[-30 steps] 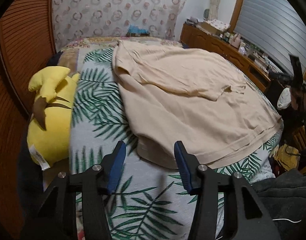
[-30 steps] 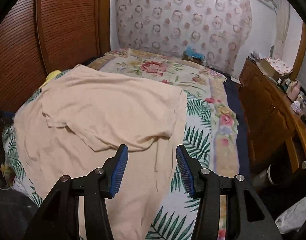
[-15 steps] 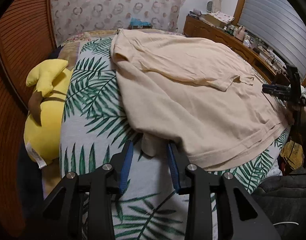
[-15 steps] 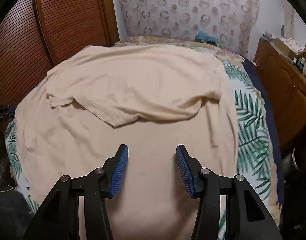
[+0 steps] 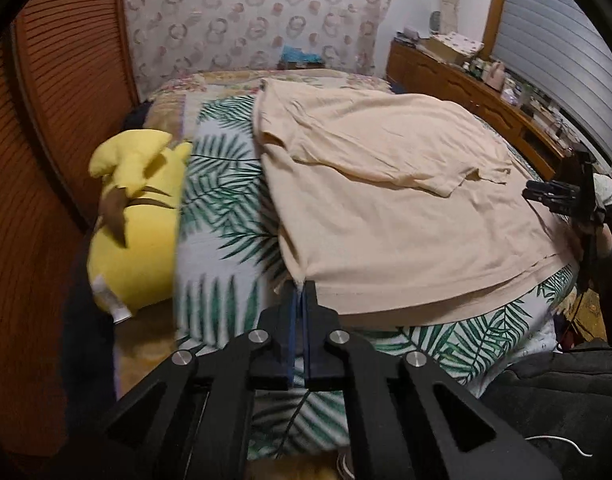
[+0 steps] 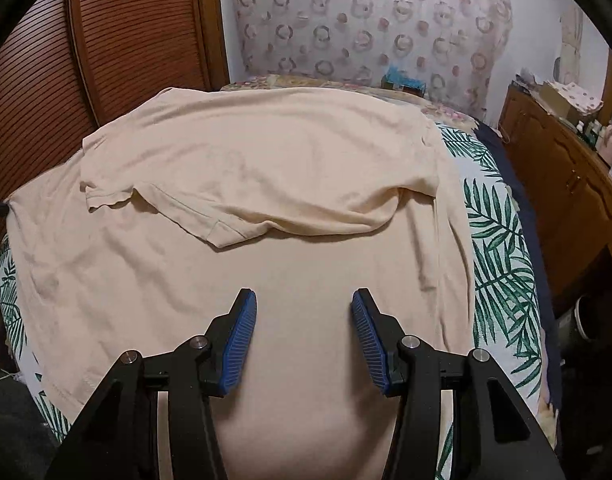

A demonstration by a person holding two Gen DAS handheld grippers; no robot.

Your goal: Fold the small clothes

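Observation:
A beige t-shirt (image 5: 405, 216) lies spread on the leaf-print bed cover (image 5: 226, 208), with one sleeve side folded over its middle. My left gripper (image 5: 300, 292) is shut on the shirt's near hem corner. The shirt (image 6: 266, 184) fills the right wrist view. My right gripper (image 6: 304, 316) is open and hovers just over the shirt's lower body, holding nothing. The right gripper also shows at the far right of the left wrist view (image 5: 565, 196).
A yellow plush toy (image 5: 134, 216) lies at the bed's left edge by the wooden slatted door (image 5: 58, 120). A wooden dresser (image 6: 565, 184) with clutter stands along the right. A dark garment (image 5: 557, 392) lies at the near right.
My left gripper moved in and closed on the shirt's hem corner. My right gripper moved forward and lower over the shirt, staying open.

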